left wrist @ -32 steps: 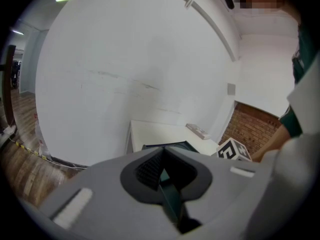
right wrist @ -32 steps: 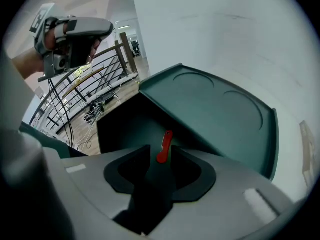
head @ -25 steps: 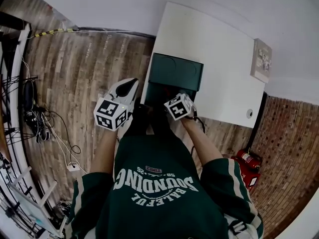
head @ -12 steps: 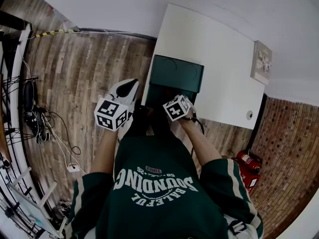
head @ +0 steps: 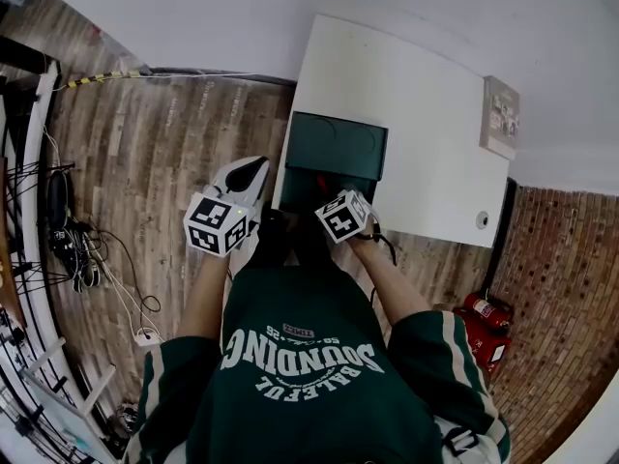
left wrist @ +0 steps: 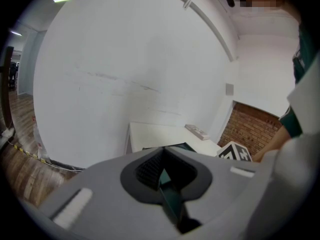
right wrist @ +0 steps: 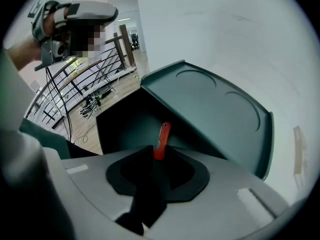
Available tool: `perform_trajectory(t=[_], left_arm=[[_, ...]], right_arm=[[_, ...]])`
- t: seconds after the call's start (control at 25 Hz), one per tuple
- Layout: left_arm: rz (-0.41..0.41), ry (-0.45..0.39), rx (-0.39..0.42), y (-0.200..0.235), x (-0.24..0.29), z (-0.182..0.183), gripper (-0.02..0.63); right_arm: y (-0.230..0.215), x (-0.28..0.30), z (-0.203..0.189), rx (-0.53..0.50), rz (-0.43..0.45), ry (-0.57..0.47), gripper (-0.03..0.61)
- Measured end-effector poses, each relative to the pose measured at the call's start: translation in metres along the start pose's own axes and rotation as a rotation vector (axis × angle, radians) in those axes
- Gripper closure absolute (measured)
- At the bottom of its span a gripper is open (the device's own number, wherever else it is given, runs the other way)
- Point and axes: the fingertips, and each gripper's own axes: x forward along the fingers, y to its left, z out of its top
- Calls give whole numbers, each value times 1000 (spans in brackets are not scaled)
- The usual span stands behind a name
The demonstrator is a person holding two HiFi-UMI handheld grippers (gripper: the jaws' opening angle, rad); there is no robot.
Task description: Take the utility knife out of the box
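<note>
The slim red utility knife (right wrist: 162,134) is pinched by one end in the closed fingers of the right gripper (right wrist: 156,156), over the open dark green plastic box (right wrist: 220,114) on the white worktop (head: 426,85). So short a hold could let it pivot and drop back in. The left gripper (left wrist: 161,173) is held aside, its fingers closed on nothing.

Box (right wrist: 215,114) matt green plastic; utility knife (right wrist: 161,139) glossy red plastic; table (head: 406,95) smooth white; floor (head: 164,143) wood.

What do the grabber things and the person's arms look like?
The left gripper and right gripper are each a pale grey shell with black pads inside the jaws, topped by a white cube with black square markers. The person wears a dark green top with white lettering and white-striped sleeves.
</note>
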Motion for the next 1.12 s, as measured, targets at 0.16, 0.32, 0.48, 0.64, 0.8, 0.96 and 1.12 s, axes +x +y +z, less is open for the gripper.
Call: perform_trajectory(t=[0.16, 0.32, 0.48, 0.64, 0.8, 0.96, 1.12], left_arm=[[-12, -4, 12, -7, 4, 4, 563], [-21, -11, 25, -10, 5, 9, 563], [-30, -18, 38, -13, 7, 14, 563], [-40, -28, 58, -14, 10, 23, 563], [-52, -43, 81, -16, 17, 37, 563], [-62, -60, 96, -22, 19, 49, 563], [-72, -76, 119, -23, 23, 63, 563]], right_arm=[[8, -16, 6, 16, 33, -50, 502], [16, -34, 17, 35, 56, -125, 502], [15, -53, 31, 37, 46, -187, 502], [4, -79, 51, 51, 15, -273, 502], [-16, -105, 68, 109, -16, -380, 502], [-37, -136, 80, 145, -75, -481, 502], [-62, -165, 91, 171, -148, -572, 502]])
